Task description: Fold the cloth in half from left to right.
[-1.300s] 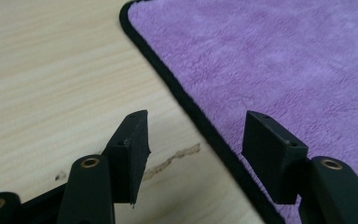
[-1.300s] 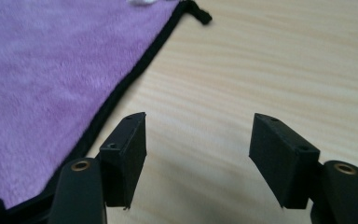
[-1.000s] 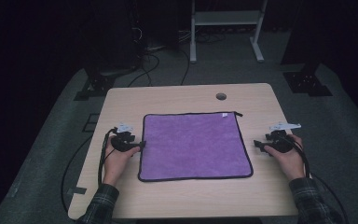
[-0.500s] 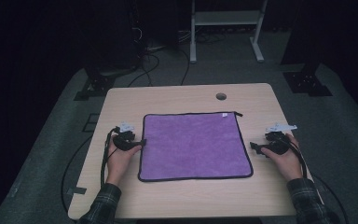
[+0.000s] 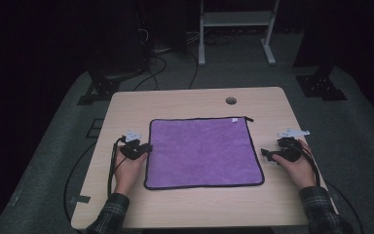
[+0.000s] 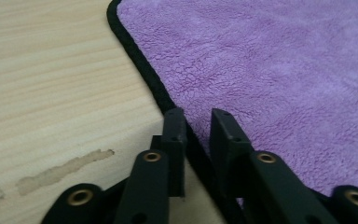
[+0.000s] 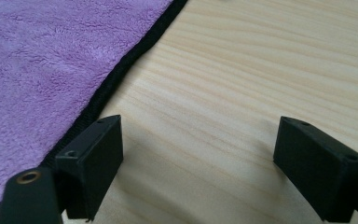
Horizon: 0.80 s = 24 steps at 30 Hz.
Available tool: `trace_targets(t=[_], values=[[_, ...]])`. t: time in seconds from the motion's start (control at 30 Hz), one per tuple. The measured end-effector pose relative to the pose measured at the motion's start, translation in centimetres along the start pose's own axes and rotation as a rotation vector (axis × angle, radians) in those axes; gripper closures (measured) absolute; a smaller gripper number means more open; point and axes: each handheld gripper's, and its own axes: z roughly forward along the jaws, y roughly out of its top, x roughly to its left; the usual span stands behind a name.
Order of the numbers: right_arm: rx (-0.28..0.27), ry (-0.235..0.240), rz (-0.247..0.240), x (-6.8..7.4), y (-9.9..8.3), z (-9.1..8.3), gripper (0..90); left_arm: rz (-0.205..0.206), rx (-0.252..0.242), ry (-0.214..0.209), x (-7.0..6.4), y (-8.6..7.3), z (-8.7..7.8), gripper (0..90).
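A purple cloth (image 5: 204,151) with a black hem lies flat in the middle of the wooden table (image 5: 175,105). My left gripper (image 5: 146,147) is at the cloth's left edge. In the left gripper view its jaws (image 6: 199,116) stand close together with the black hem (image 6: 140,60) running between them, one jaw over the wood and one over the purple cloth (image 6: 270,70). My right gripper (image 5: 265,155) sits just off the cloth's right edge. Its jaws (image 7: 200,135) are wide open over bare wood, the left one beside the hem of the cloth (image 7: 42,70).
A round cable hole (image 5: 231,101) is near the table's far edge. A small white tag (image 5: 234,120) sits at the cloth's far right corner. A pale smear (image 6: 65,170) marks the wood by the left gripper. Cables and stand legs lie on the dark floor beyond.
The right gripper has slid a little left toward the cloth's right edge. The left gripper has stayed at the left edge, and the cloth has not moved.
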Motion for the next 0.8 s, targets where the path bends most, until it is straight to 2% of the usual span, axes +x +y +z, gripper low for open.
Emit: trace_targets(t=[0.1, 0.33, 0.43, 0.53, 0.57, 0.6, 0.67, 0.8], values=[[0.000, 0.000, 0.000, 0.0, 0.0, 0.0, 14.7, -0.018, 0.002, -0.008, -0.1, 0.1, 0.1, 85.4], [0.000, 0.002, 0.002, 0.0, 0.0, 0.0, 14.7, -0.037, 0.004, -0.027, 0.0, 0.1, 0.0, 86.7], [0.000, 0.001, -0.001, 0.0, 0.0, 0.0, 14.7, -0.032, 0.000, -0.066, 0.3, 0.3, 0.0, 86.6], [-0.001, 0.001, -0.004, 0.0, 0.0, 0.0, 14.7, -0.049, -0.026, -0.099, 0.5, 0.6, -0.2, 86.6], [-0.001, 0.002, -0.003, 0.0, 0.0, 0.0, 14.6, -0.053, -0.048, -0.136, 0.5, 0.9, -0.5, 86.6], [-0.001, 0.002, -0.003, 0.0, 0.0, 0.0, 14.6, -0.053, -0.048, -0.136, 0.5, 0.9, -0.5, 86.6], [-0.001, 0.003, -0.004, 0.0, 0.0, 0.0, 14.6, -0.062, -0.080, -0.176, 0.5, 1.1, -0.6, 86.5], [0.000, 0.004, -0.004, 0.0, 0.0, 0.0, 14.6, -0.059, -0.091, -0.207, 0.3, 1.6, -0.7, 86.5]])
